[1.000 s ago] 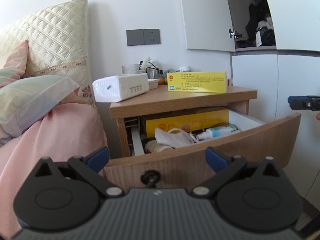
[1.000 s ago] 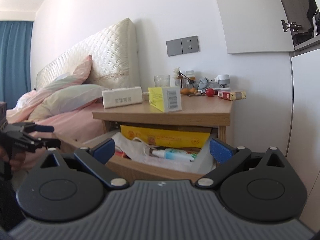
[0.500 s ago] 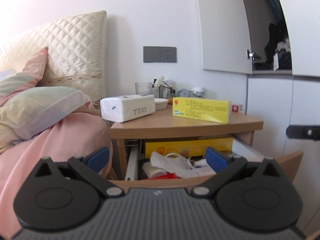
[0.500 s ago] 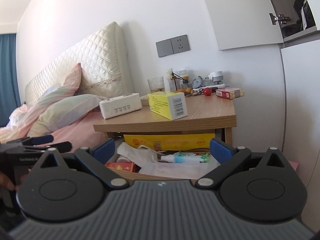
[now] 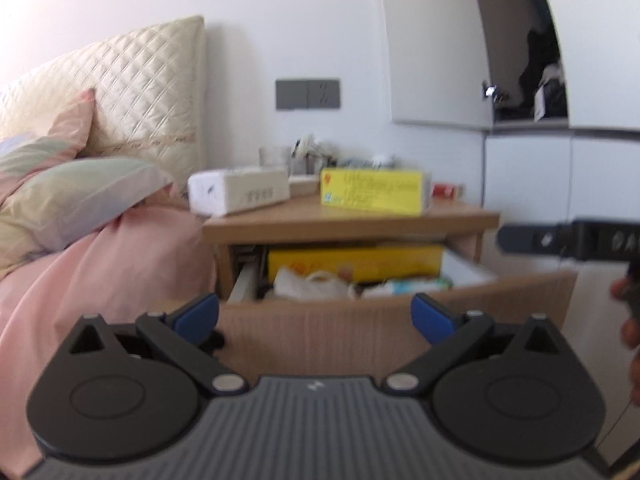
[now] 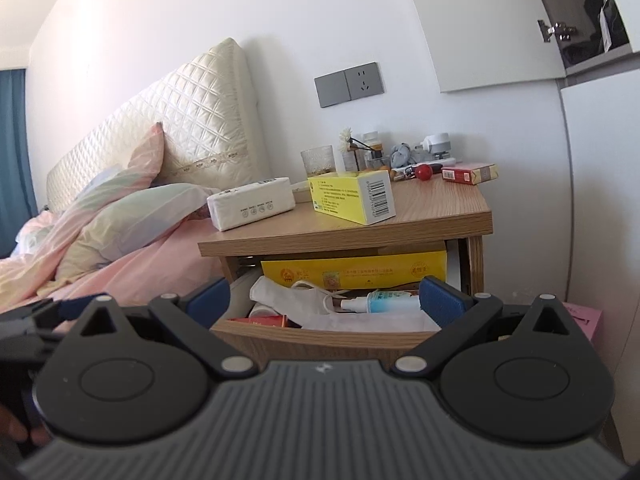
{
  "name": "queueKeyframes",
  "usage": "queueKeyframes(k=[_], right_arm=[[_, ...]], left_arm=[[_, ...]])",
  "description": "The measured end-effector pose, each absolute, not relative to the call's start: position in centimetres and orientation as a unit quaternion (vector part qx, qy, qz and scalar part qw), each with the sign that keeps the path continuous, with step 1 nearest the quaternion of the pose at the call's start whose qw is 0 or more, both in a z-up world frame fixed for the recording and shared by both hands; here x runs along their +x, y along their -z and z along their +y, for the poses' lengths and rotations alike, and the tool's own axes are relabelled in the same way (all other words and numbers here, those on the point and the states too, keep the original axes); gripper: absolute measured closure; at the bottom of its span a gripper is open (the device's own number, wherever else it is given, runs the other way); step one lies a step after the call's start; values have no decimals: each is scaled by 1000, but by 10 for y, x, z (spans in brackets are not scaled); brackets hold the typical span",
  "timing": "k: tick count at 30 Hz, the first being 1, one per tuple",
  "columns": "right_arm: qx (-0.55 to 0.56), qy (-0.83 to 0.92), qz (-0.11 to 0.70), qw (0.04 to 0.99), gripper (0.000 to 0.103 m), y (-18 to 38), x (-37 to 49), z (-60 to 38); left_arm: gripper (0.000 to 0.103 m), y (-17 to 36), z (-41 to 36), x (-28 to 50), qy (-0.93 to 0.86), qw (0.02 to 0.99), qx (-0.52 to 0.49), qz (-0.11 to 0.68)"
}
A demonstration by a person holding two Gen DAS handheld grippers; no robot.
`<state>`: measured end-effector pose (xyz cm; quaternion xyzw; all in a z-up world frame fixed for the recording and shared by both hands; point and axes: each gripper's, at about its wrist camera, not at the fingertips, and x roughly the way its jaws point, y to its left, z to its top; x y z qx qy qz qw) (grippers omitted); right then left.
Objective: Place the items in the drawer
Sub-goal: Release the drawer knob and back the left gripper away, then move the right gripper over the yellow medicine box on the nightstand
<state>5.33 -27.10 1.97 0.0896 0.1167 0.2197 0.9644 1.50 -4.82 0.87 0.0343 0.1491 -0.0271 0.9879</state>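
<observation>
The wooden nightstand's drawer (image 5: pixel 320 332) (image 6: pixel 320 338) stands pulled open. Inside lie a long yellow box (image 6: pixel 352 274), a white mask (image 6: pixel 292 302) and a small spray bottle (image 6: pixel 380 303). On the nightstand top sit a white tissue pack (image 6: pixel 252 208) (image 5: pixel 240 194), a yellow box (image 6: pixel 352 198) (image 5: pixel 372 192) and a red cigarette pack (image 6: pixel 470 172). My left gripper (image 5: pixel 316 316) is open and empty in front of the drawer. My right gripper (image 6: pixel 326 300) is open and empty, facing the drawer from the right.
A bed with pink bedding (image 5: pixel 100 264) and pillows (image 6: pixel 132 220) lies left of the nightstand. A glass (image 6: pixel 318 162), a small bottle, a red ball (image 6: pixel 424 171) and a plug crowd the back of the top. White cupboard doors (image 5: pixel 560 184) stand to the right.
Both grippers have drawn back from the nightstand and shifted slightly. The left view is now blurred by motion. Both stay open and empty.
</observation>
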Motion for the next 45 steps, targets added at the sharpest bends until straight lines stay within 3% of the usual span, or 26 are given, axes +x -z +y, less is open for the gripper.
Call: queueKeyframes(k=[18,45], right_arm=[[92,-196,79,973,0,-5,33,-226],[105,-203,76,971,0,-15,31,-236]], left_arm=[[0,-9,-21,9,9,993,18,114],[0,-12,-13,5,13,993,8,117]])
